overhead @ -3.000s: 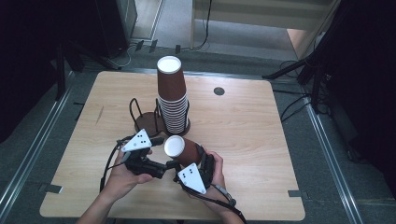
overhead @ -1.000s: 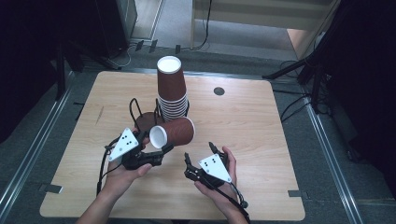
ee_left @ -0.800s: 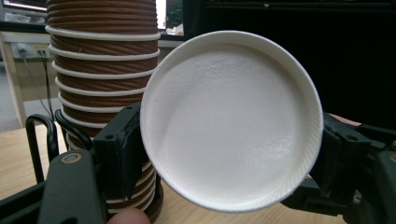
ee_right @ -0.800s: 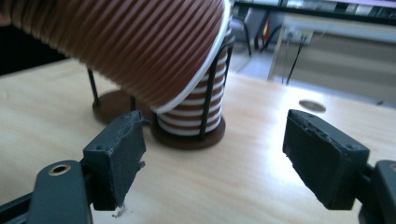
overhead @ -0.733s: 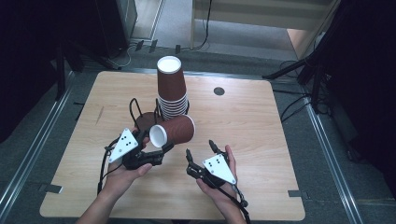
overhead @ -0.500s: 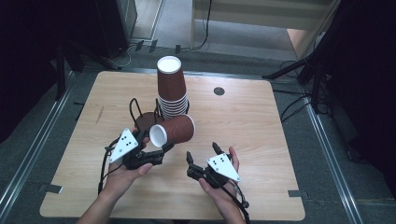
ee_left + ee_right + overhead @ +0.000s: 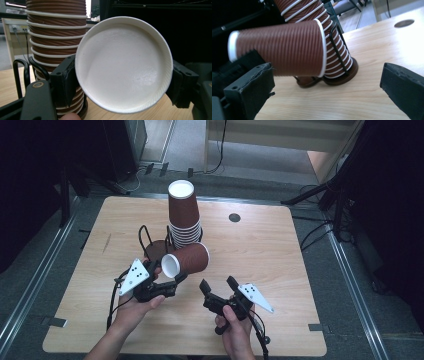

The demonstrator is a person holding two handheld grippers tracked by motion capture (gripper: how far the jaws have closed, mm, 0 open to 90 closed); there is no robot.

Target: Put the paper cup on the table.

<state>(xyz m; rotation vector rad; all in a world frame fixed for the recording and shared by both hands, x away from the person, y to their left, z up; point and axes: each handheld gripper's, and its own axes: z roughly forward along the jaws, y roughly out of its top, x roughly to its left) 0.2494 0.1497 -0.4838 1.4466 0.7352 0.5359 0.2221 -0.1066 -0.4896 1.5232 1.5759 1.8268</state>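
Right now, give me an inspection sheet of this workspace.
Surface: wooden table, round hole near far edge.
Job's things: brown cup on its side, held off the table; cup stack upright in wire holder.
Clutter: nothing seen.
Grippers: left gripper shut on the cup near its white end; right gripper open, empty.
Cables: one trails from each gripper; more on the floor.
Surroundings: grey floor, dark stands.

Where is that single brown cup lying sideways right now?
In the high view the single cup is held on its side by the left tool, left of the table's centre, just in front of the tall cup stack.
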